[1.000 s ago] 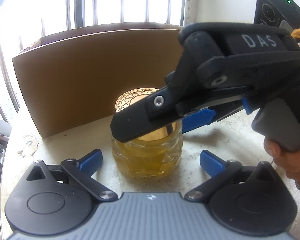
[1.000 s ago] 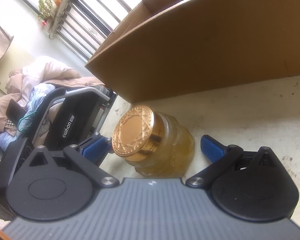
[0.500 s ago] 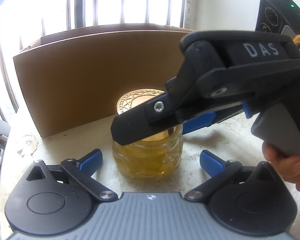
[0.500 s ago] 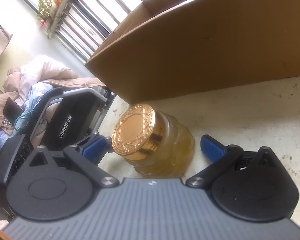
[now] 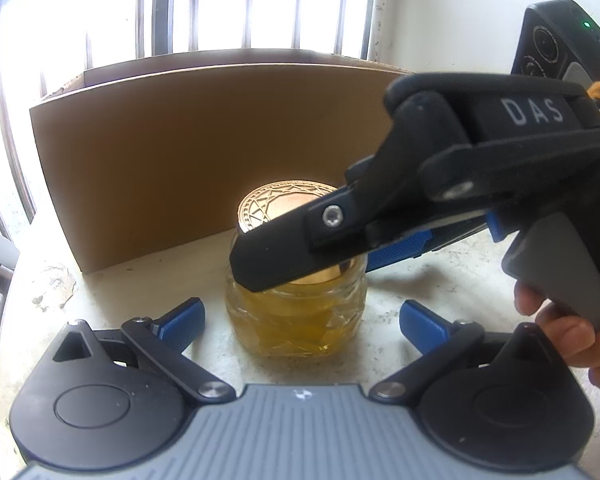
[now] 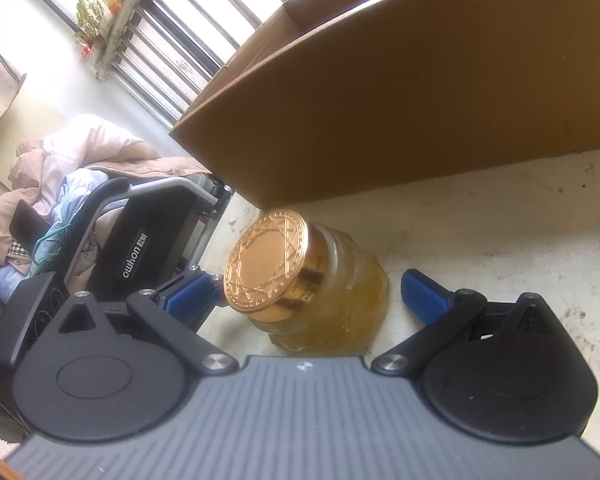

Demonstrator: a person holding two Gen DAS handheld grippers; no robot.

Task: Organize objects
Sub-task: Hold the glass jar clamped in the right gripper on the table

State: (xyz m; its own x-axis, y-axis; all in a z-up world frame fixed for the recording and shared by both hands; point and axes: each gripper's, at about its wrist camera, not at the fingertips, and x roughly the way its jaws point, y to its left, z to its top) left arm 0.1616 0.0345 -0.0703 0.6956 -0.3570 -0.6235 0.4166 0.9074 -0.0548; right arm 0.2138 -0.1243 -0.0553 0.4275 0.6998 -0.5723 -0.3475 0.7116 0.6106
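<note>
The right gripper has its jaws spread wide, one blue pad on each side of the gold lid, neither pad clearly pressing on it; it holds nothing yet. In the left wrist view it comes in from the right, tilted down across the lid, with a hand on its grey handle. The left gripper is also wide open and empty, its blue pads standing apart from the glass on either side of the near face of the jar.

The jar, faceted glass full of amber liquid, stands upright on the pale, speckled tabletop, just in front of the tall brown wall of a cardboard box that runs along the far side. Beyond the box are barred windows; past the left edge of the table, in the right wrist view, sit a dark folded frame and a heap of bedding.

The step in hand looks like taking hold of the jar, most likely to lift it into the box. The next move calls for the right jaws to close squarely on the lid or neck, then a lift high enough to clear the box wall; smooth glass and a heavy fill argue for a firm, level grip
</note>
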